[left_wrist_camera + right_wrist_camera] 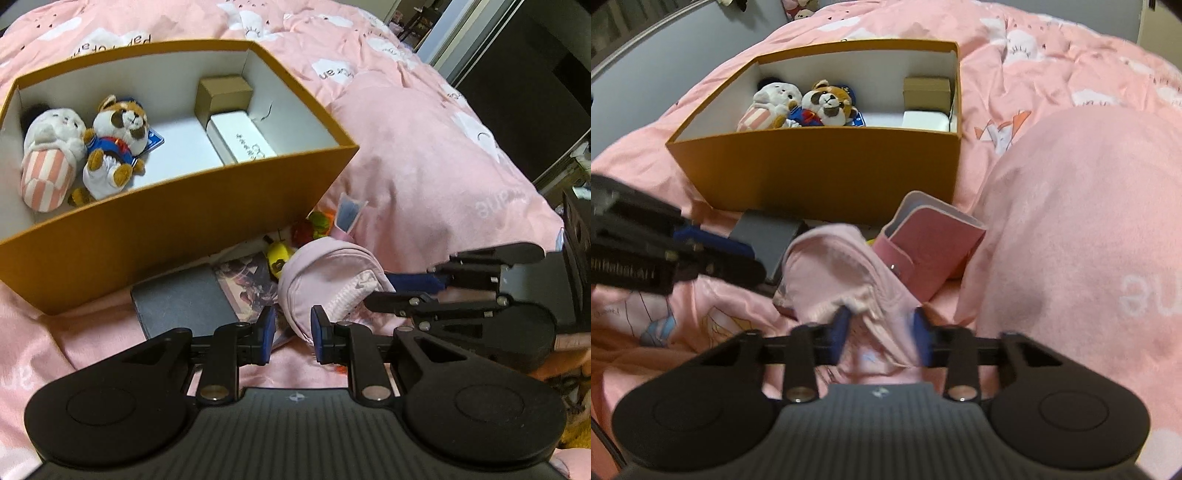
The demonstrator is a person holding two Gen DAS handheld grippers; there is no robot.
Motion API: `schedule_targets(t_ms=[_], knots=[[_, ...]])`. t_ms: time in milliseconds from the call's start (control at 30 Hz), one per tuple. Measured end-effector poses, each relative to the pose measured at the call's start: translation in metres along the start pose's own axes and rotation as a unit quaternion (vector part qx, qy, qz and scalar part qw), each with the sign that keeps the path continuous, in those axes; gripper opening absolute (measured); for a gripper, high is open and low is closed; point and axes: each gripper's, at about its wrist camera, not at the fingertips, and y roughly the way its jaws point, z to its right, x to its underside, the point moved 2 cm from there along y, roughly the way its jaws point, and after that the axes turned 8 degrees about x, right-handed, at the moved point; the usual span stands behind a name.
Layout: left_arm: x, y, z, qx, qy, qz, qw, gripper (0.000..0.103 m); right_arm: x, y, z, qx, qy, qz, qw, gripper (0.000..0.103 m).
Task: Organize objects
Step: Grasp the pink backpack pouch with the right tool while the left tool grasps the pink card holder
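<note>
An orange box [155, 236] [820, 170] lies open on the pink bed. Inside are two plush toys [110, 144] [827, 101], a white box [242, 142] and a small brown box [223, 94]. In front of it lie a pale pink pouch [325, 269] [846, 273], a grey flat case [181, 302] [764, 230], a pink wallet [931, 247] and small colourful toys [306, 232]. My left gripper [293, 332] is open, just before the pouch. My right gripper [881, 332] has its jaws around the pouch's near edge, touching the fabric; it also shows in the left wrist view [406, 291].
A pink duvet [424, 155] [1071, 229] bulges to the right of the box. A printed card [247, 288] lies beside the grey case. Dark furniture [524, 81] stands beyond the bed's right edge.
</note>
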Motion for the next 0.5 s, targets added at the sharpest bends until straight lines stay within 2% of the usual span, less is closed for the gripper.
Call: schedule_targets(t_ms=[133, 300, 433, 500], knots=[[-0.003, -0.001, 0.004, 0.005, 0.01, 0.004, 0.9999, 0.023, 0.007, -0.018, 0.005, 0.009, 0.025, 0.01, 1.0, 0.014], [-0.011, 0.0, 0.011, 0.011, 0.033, 0.015, 0.9993, 0.026, 0.009, -0.06, 0.022, 0.01, 0.087, 0.048, 0.995, 0.012], [-0.017, 0.005, 0.023, 0.015, 0.064, 0.018, 0.9977, 0.029, 0.009, -0.093, 0.04, 0.055, 0.123, 0.086, 0.987, 0.012], [-0.018, 0.009, 0.029, 0.015, 0.08, 0.016, 0.9966, 0.032, 0.008, -0.101, 0.052, 0.09, 0.143, 0.095, 0.981, 0.012]])
